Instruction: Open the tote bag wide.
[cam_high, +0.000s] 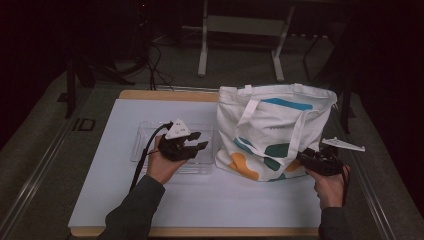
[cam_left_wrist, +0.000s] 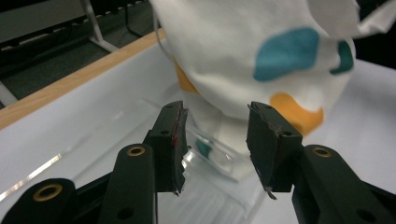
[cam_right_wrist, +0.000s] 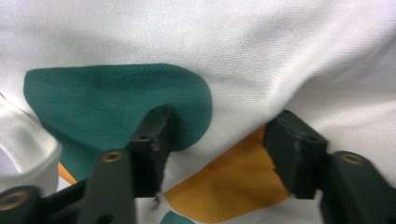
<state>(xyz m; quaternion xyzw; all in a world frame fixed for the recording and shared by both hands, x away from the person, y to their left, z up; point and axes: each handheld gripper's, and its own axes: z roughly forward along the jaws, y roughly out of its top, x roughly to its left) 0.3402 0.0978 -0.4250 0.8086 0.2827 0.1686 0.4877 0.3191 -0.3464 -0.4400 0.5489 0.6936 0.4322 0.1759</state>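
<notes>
Standing at three o'clock, tote bag (cam_high: 272, 132) touches open right gripper (cam_high: 303, 158); open left gripper (cam_high: 200, 141) hovers above clear tray (cam_high: 142, 131), empty.

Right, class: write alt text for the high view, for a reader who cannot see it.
A person holds two grippers beside a white tote bag with teal and orange shapes. The left gripper hovers open above a clear plastic tray; the right gripper is against the bag's lower corner.

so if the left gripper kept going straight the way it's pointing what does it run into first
Most likely the tote bag. The left gripper has open jaws with nothing between them, aimed at the bag's lower white cloth above the far end of the clear plastic tray. Depth is unclear, so it could clip the tray rim first.
</notes>
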